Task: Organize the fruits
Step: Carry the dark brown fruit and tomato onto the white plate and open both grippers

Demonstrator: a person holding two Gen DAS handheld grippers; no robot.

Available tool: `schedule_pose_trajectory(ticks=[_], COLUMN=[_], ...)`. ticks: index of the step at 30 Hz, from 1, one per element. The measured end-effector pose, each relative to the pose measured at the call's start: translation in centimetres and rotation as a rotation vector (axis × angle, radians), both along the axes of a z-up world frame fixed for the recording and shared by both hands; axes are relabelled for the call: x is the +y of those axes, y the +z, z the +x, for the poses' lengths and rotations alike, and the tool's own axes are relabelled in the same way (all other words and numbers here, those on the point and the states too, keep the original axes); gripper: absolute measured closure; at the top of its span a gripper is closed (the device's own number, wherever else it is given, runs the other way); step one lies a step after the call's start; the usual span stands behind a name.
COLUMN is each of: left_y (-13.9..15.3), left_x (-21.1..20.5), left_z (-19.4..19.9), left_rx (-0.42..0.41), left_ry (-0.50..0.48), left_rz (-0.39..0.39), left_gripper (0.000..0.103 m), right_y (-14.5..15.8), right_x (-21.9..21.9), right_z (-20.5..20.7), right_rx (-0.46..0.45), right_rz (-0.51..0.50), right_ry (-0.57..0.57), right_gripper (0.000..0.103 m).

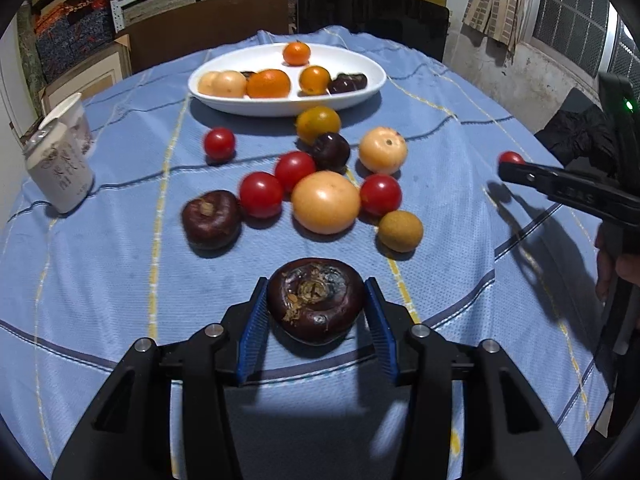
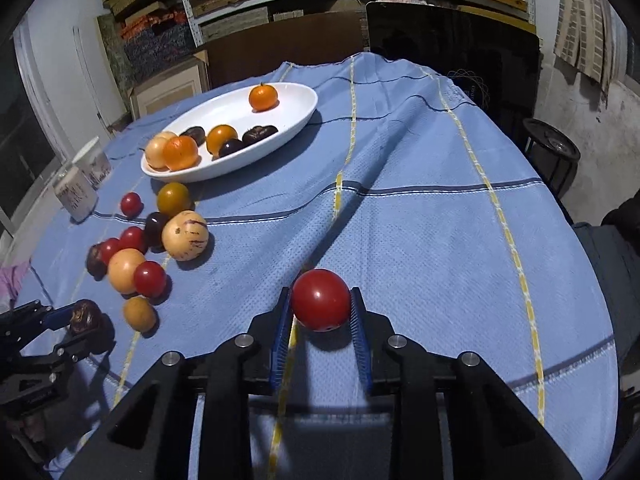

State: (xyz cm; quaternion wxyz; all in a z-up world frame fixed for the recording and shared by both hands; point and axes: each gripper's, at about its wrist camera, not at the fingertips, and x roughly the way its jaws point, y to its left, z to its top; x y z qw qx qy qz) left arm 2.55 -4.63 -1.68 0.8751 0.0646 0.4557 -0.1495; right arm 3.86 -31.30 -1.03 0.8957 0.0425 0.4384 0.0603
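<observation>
My left gripper (image 1: 316,300) is shut on a dark purple fruit (image 1: 315,300) just above the blue cloth; the right wrist view shows the same pair low at the left (image 2: 84,317). My right gripper (image 2: 320,302) is shut on a red tomato (image 2: 320,299), also seen at the right edge of the left wrist view (image 1: 511,158). A white oval plate (image 1: 372,76) at the back holds oranges, pale fruits and dark ones. Loose tomatoes, a big pale fruit (image 1: 326,202), a striped pale one (image 2: 185,235) and more lie in a cluster in front of the plate.
Two white paper cups (image 1: 60,160) stand at the table's left edge. The blue checked tablecloth (image 2: 420,220) is wrinkled toward the far side. Shelves with boxes and a dark chair back (image 1: 372,12) stand behind the table. A black stool (image 2: 552,156) is at the right.
</observation>
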Motion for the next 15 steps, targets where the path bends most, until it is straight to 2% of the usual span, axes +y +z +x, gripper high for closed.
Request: schedule_pose_trajectory(ticks=[8,15], left_y=[2.3,5.4], left_x=[1.5,1.4], left_z=[-0.4,1.9], left_rx=[-0.045,-0.079], left_ry=[0.018,-0.009], left_rz=[-0.006,-0.033], left_gripper=[0.057,0.057], right_y=[2.7,5.5], right_x=[2.9,6.5], right_z=[-1.1,1.1], right_rx=[-0.049,-0.105], right_rz=[0.064,0.059], right_ry=[0.136,0.229], right_gripper=[0.074,0.074])
